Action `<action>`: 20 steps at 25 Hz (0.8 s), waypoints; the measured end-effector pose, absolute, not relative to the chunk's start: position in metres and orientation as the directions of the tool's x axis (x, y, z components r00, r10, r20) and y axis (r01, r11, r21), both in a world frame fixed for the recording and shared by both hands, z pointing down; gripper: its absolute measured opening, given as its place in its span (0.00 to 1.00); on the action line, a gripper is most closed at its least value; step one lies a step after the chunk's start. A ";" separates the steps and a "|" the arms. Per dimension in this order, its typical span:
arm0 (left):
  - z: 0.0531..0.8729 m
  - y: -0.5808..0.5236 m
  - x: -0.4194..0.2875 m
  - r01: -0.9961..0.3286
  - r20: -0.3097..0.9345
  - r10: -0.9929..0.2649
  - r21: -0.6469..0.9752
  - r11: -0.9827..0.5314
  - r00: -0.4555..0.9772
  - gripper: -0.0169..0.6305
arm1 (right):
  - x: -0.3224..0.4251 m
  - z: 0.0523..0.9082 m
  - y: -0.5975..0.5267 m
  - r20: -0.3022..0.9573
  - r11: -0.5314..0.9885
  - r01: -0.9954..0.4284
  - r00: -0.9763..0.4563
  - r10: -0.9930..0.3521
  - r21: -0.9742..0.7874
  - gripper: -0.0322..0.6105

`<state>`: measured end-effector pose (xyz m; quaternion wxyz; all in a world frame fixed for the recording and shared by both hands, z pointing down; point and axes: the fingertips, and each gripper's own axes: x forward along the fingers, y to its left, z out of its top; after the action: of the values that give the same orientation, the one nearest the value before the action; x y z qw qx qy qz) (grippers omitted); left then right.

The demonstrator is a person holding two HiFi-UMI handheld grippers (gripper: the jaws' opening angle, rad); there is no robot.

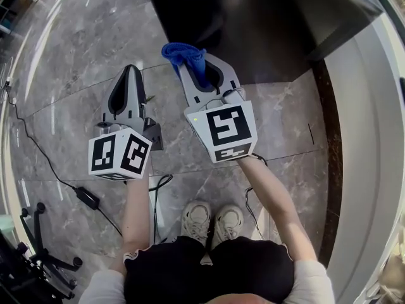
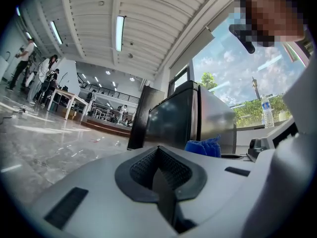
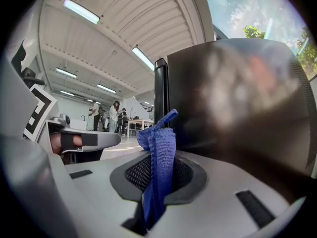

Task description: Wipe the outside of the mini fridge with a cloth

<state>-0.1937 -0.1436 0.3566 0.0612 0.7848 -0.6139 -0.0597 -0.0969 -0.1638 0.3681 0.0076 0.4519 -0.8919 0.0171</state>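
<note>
1. Right gripper: jaws clamped on a blue terry cloth. The bunched tip sticks out past the jaws, and the lower end is lost in the slot between them.
2. The cloth sits just beside the dark, glossy, boxy mini fridge; whether they touch cannot be made out.
3. The fridge is cut off by the head view's upper edge, and its near face is blurred in the right gripper view.
4. Left gripper: jaws together, nothing between them, above the grey marble floor.

Head view steeply down; both gripper views level, sharing mini fridge
</note>
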 end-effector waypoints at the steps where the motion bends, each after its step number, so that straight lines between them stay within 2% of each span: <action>1: 0.356 -0.143 -0.191 -0.955 -0.021 -0.970 0.168 -0.244 0.244 0.03 | -0.093 0.369 -0.164 0.028 0.581 -0.813 -0.582 -0.813 -0.023 0.15; 20: 0.362 -0.143 -0.157 -0.932 -0.016 -0.947 0.174 -0.318 0.320 0.03 | 0.034 0.373 -0.178 0.016 0.313 -0.950 -0.313 -0.950 0.007 0.15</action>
<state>-0.1574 -0.1433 0.3615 0.0665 0.8098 -0.5801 -0.0575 0.0344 -0.1779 0.3727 0.0085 0.5861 -0.8102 0.0017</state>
